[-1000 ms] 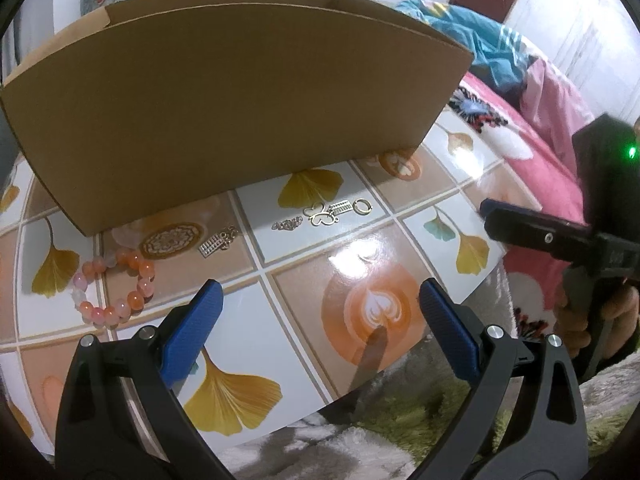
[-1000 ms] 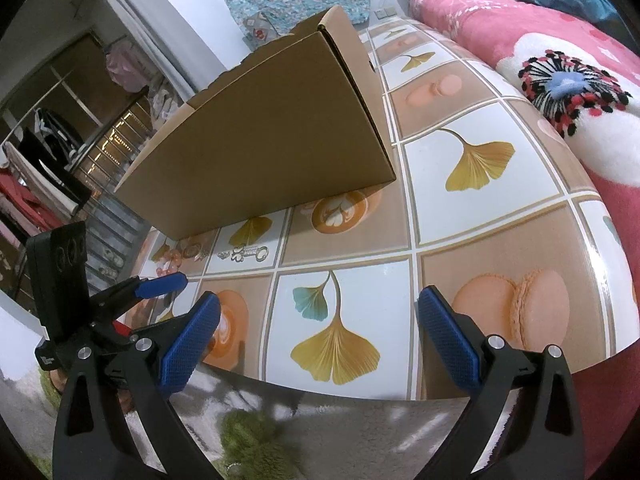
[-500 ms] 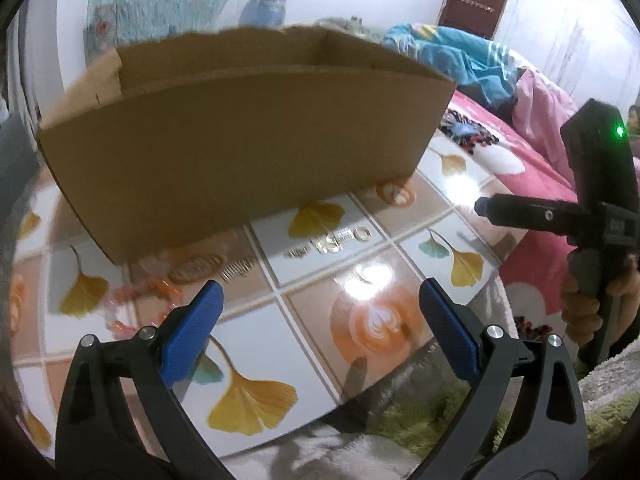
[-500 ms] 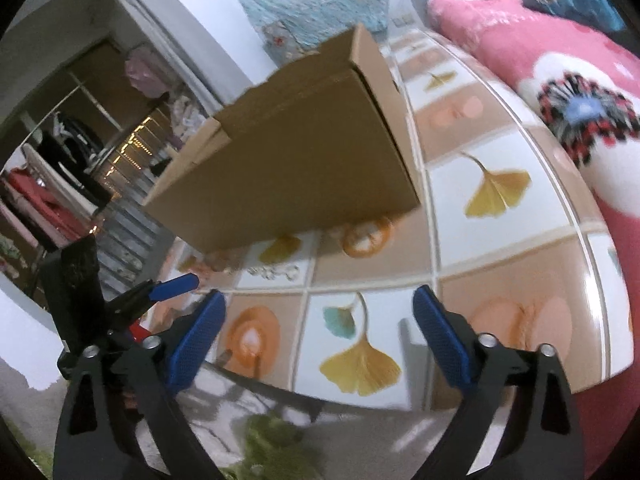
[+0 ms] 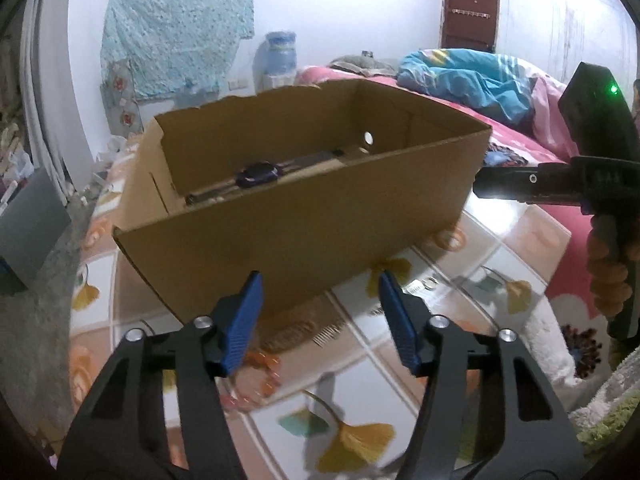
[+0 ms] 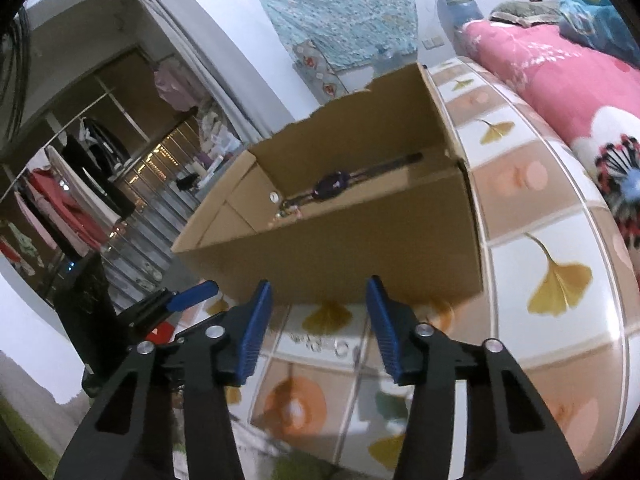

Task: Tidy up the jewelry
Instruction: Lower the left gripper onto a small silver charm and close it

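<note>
Both the left gripper (image 5: 320,320) and right gripper (image 6: 318,326) have just been closing on nothing, half-spread and lifted before the cardboard box (image 5: 304,216), its watch (image 5: 258,173) now visible, jewelry ungrasped.

1. A glossy tabletop (image 5: 532,240) tiled in white and peach squares printed with yellow ginkgo leaves.
2. A pink floral bedspread (image 6: 560,76) beyond it, with a crumpled blue quilt (image 5: 468,76) on top.
3. A pale blue patterned cloth (image 5: 176,36) hanging on the white wall.
4. A blue water jug (image 5: 280,52) by that wall.
5. A dark red door (image 5: 470,8).
6. Clothes on a rail (image 6: 60,184).
</note>
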{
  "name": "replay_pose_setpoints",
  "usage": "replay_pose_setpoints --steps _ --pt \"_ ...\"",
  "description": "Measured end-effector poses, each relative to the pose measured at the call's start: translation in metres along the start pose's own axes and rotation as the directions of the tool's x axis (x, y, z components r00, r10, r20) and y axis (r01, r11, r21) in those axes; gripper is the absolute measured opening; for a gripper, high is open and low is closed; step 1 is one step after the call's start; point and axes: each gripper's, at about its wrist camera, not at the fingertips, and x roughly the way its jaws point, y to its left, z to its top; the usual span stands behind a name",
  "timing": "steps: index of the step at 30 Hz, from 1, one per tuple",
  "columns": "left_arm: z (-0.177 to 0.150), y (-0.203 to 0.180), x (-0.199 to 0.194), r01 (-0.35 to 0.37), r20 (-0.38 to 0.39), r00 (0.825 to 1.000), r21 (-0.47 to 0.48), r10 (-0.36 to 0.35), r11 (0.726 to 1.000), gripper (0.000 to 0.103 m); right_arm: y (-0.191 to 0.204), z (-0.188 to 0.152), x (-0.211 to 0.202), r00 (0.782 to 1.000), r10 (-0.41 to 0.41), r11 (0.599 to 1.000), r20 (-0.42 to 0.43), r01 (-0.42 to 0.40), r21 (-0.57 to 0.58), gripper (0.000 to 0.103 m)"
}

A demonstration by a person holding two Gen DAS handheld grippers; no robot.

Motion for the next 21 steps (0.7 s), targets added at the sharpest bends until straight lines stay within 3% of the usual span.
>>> replay_pose_setpoints --steps 8,12,17,21 --pt "0.005 0.006 0.009 -0.01 0.026 1.0 0.022 0.01 1.0 0.053 -0.003 0.011 0.011 1.0 -0.023 1.0 0.015 0.023 0.014 0.037" --pt "0.0 0.004 0.004 0.021 0.017 1.0 0.023 -0.022 1.0 0.051 0.001 0.007 0.01 1.0 -0.024 1.0 0.008 0.024 0.008 0.037" --pt "-0.021 -0.009 -0.006 0.079 -0.061 0.995 0.035 -0.076 0.996 0.041 0.004 -0.011 0.012 0.999 -0.014 1.0 -0.05 0.012 -0.021 0.037" --pt "-0.033 -0.017 -0.004 0.097 -0.108 0.99 0.038 -0.093 0.995 0.039 0.005 -0.028 0.018 0.994 -0.014 1.0 -0.105 0.012 -0.024 0.037"
